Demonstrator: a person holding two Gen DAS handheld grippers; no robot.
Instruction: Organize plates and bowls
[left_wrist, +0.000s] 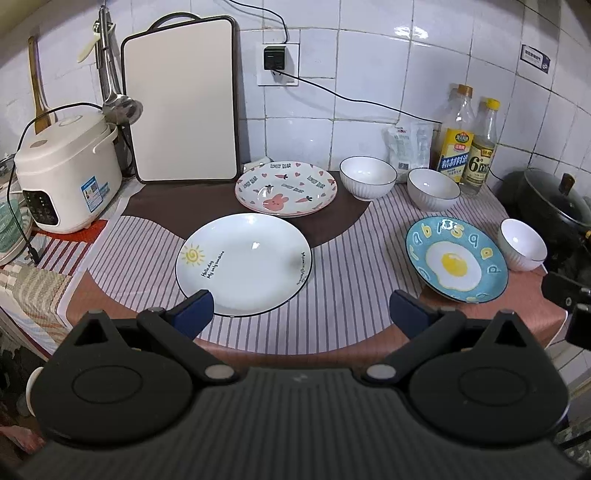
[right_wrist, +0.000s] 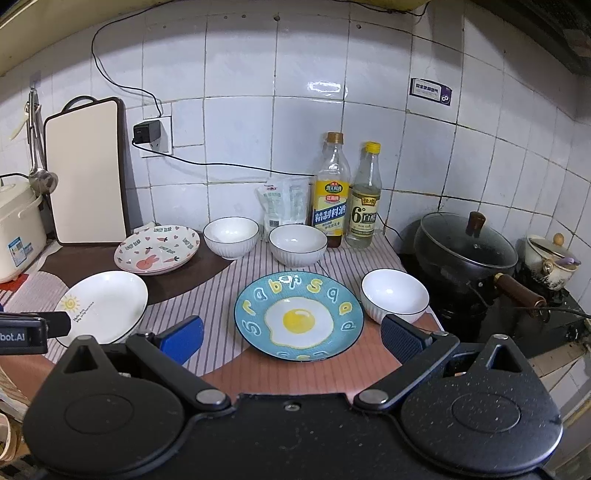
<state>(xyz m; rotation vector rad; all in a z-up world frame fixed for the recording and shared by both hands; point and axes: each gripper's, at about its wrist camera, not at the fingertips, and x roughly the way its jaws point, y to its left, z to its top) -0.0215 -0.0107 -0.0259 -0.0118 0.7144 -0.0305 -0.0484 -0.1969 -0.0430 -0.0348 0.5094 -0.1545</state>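
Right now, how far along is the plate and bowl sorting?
Barely started. Nothing is stacked: the sun plate, egg plate and bunny plate lie apart, and three white bowls sit separately. In hand: nothing; left gripper and right gripper are open. All grouping remains.

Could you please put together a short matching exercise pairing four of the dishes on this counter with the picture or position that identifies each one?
Things:
1. White round plate with thin dark rim
2. Blue round ceramic plate
3. Pink-patterned round plate
4. White ribbed bowl nearest the black lidded pan

Descriptions:
A. Fried egg picture
B. Yellow sun drawing
C. Right of the egg plate
D. Rabbit and carrots

Pairs: 1-B, 2-A, 3-D, 4-C
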